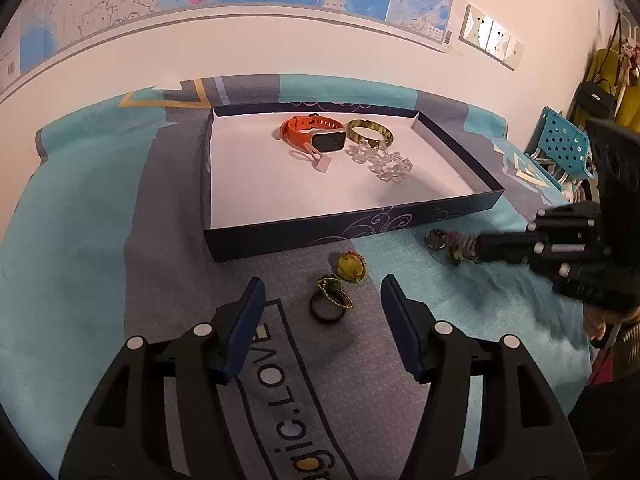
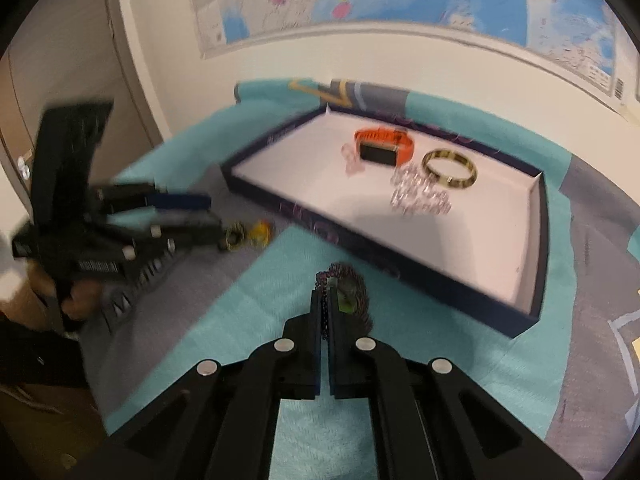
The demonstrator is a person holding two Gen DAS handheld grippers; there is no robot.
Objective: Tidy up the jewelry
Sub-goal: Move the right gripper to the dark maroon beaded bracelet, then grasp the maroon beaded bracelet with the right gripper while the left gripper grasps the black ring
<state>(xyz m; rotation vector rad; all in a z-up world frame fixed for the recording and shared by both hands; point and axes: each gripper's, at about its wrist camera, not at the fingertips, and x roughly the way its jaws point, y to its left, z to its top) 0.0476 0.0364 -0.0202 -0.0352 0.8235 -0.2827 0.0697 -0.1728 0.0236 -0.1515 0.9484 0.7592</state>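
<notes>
blur: left gripper [image 2: 188, 216], rings [image 2: 248, 234] smeared | hidden: beaded piece [image 2: 352, 292] partly behind fingers [image 2: 318, 312]; kind unclear

Orange watch [image 1: 312, 130], gold bangle [image 1: 370, 132], seemingly purple-swirled navy tray [image 1: 352, 228].

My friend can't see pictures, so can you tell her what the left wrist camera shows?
Two open blue gripper fingers hover over a ring with a green and gold top and a yellow charm on a teal and grey cloth. Behind sits a shallow dark box holding an orange watch, a gold bangle and clear beads.
</notes>
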